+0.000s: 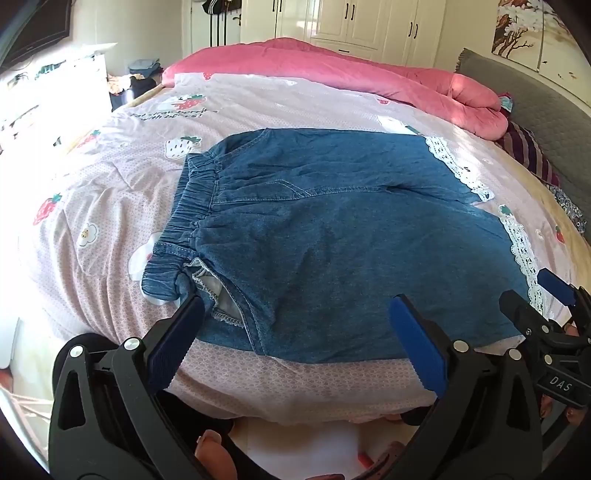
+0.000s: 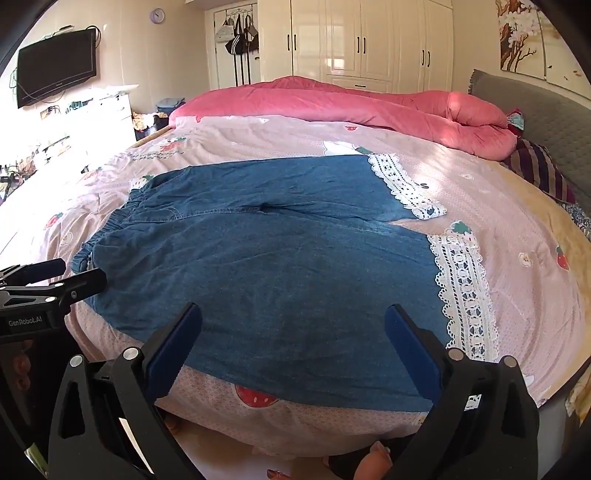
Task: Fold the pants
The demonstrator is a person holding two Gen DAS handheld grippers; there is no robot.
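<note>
1. The pants point(image 1: 332, 229), blue denim with white lace cuffs, lie spread flat on the bed point(image 1: 110, 206), which has a pink strawberry-print cover; the waistband is to the left and the legs run to the right.
2. The left hand-held gripper point(image 1: 295, 332) hangs over the near edge of the pants beside the waistband, jaws spread wide with nothing between them.
3. The right hand-held gripper point(image 2: 293, 339) hangs over the near leg, jaws equally wide and empty.
4. Only the left wrist view shows the gathered elastic waistband point(image 1: 184, 221) up close, with a pocket opening point(image 1: 218, 291) showing pale lining.
5. Only the right wrist view shows both lace cuffs point(image 2: 461, 288) in full, a wall-mounted television point(image 2: 55, 77) and a round clock point(image 2: 157, 15).
6. A pink quilt point(image 2: 332, 103) lies bunched along the far side of the bed.
</note>
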